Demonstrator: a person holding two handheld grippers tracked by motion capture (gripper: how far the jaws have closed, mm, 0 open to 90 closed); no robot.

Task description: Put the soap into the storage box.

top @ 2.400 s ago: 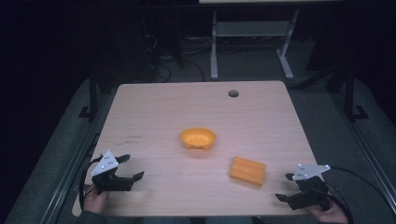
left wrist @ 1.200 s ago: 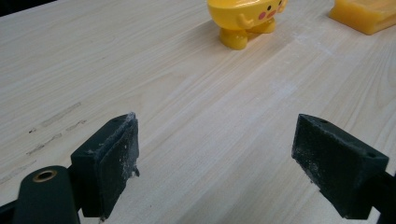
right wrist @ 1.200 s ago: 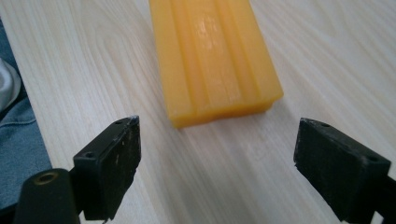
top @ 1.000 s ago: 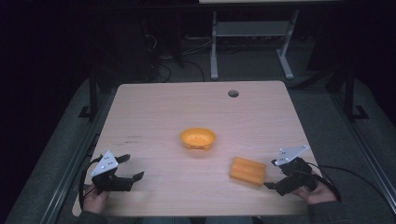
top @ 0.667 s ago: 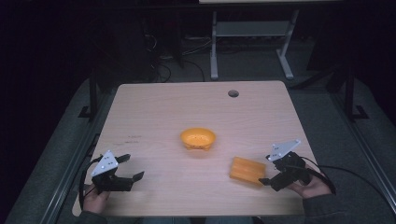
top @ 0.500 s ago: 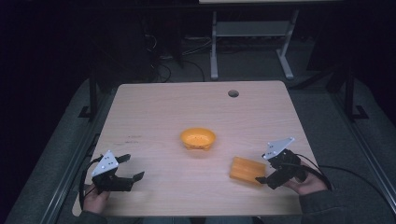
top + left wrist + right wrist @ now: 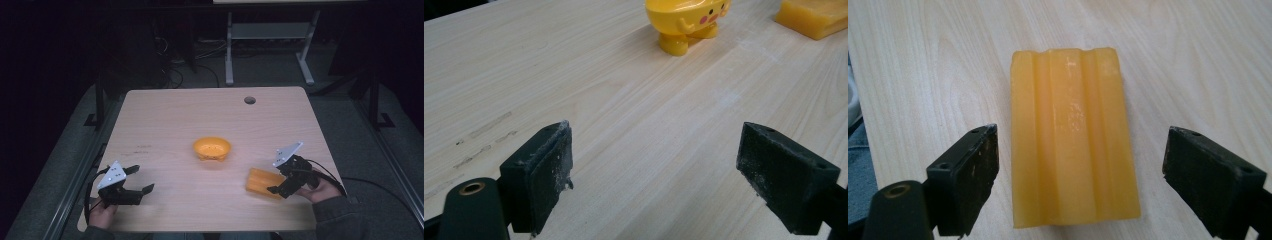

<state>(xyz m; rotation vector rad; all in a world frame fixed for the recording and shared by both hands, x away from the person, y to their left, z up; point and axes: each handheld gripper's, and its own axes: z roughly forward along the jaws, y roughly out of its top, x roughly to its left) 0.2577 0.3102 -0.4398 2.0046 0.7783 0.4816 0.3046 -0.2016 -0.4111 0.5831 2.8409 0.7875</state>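
Note:
An orange ridged block (image 7: 264, 182) lies flat on the wooden table (image 7: 200, 125) at the front right; up close it is a grooved slab (image 7: 1073, 135). My right gripper (image 7: 278, 179) is open just right of it, its jaws wide to either side of the block's near end (image 7: 1078, 175) without touching. A small yellow bowl (image 7: 212, 149) with a cartoon face and little feet stands mid-table, also the yellow bowl (image 7: 686, 20) in the left gripper view. My left gripper (image 7: 141, 179) rests open at the front left, nothing between its jaws (image 7: 659, 170).
A round cable hole (image 7: 249, 100) sits near the table's far edge. The block's corner (image 7: 816, 17) shows beyond the bowl in the left gripper view. Faint scuff marks (image 7: 142, 146) mark the left side. A desk frame (image 7: 270, 37) and cables lie on the floor behind.
My right gripper has moved left and forward from the table's front right corner up to the orange block, jaws still wide. The left gripper, bowl and block have not moved.

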